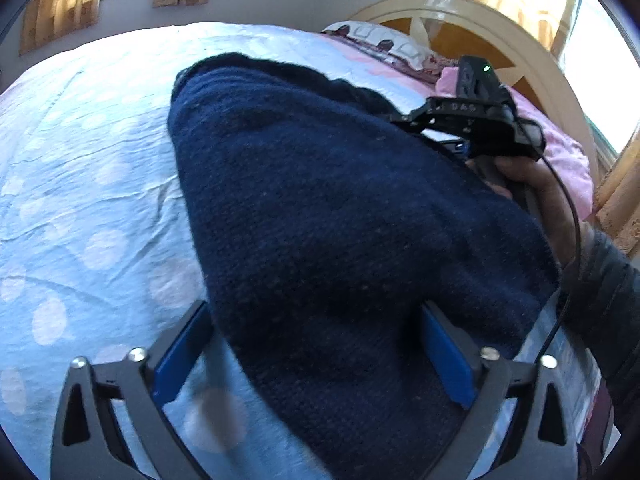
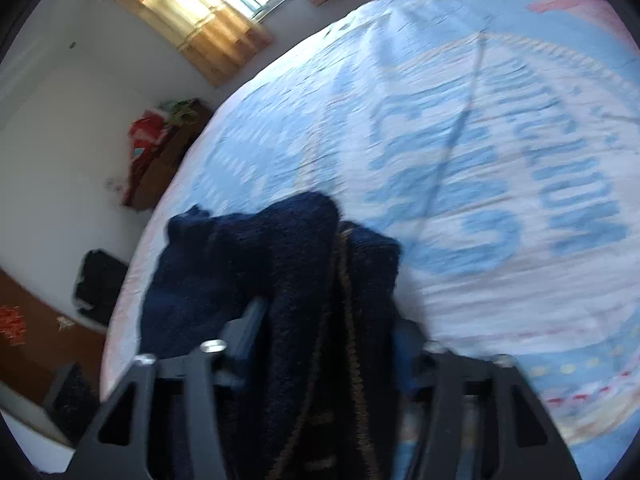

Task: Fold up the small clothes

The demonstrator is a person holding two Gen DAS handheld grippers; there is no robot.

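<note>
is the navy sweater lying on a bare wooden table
No, the navy sweater rests on a bed sheet that is light blue with pale dots, with a headboard behind it.

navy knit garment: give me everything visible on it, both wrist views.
The navy knit garment is a dark blue, chunky wool-like knit with faint tan flecks and a tan-trimmed edge in the right wrist view. It lies bunched, not flat, on the light blue patterned bedsheet. Fabric sits between the blue pads of the left gripper, which stand wide. A thick fold runs up between the right gripper fingers; that view is blurred, so contact is unclear.
</note>
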